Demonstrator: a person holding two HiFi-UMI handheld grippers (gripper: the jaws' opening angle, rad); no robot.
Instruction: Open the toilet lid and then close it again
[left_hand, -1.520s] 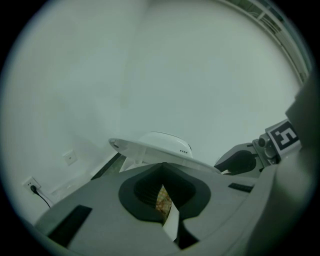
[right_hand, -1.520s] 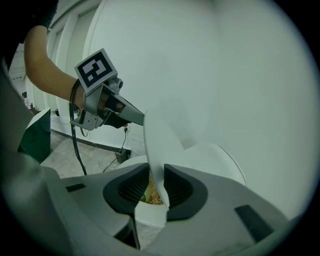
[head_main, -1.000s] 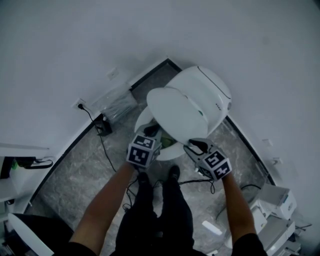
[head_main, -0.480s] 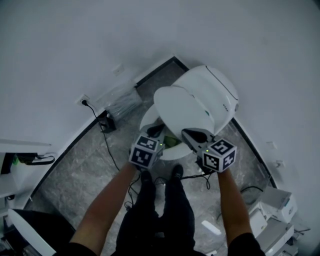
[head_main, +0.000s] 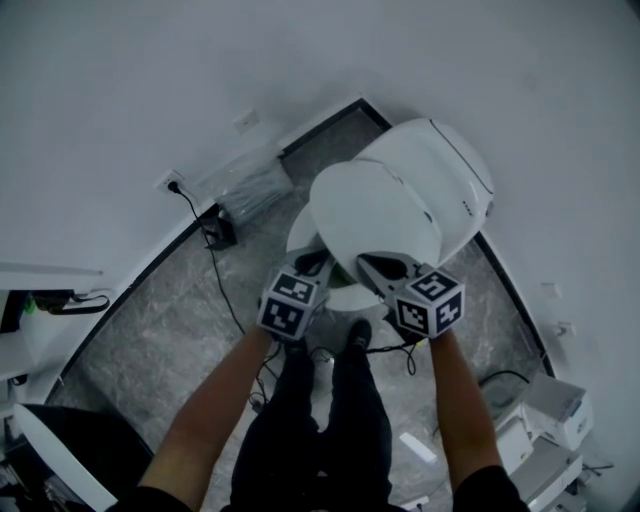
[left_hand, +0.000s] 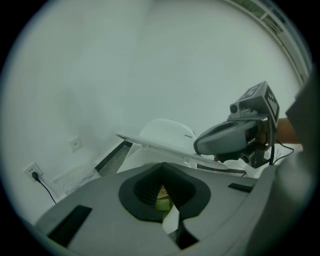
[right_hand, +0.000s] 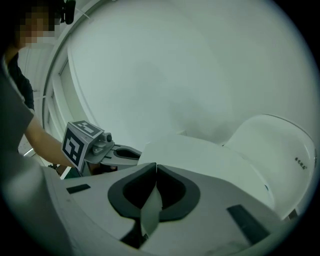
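The left gripper (head_main: 309, 264) has its jaws together on nothing. Its tips sit just under the lid's (head_main: 375, 212) near left edge; I cannot tell if they touch it. The lid stands part-way up, tilted over the bowl (head_main: 298, 238) and hinged at the far right. It is a thin, rounded oval of smooth, glossy white plastic, likely light and slippery. The right gripper (head_main: 369, 264) has just closed its jaws, with nothing between them, and its tips are at the lid's near edge, seemingly on top. I judge the lid is mid-swing. The next move calls for a slow, steady push so the lid does not slip off and drop. Far right, the housing (head_main: 452, 170) is a bulbous white shell.
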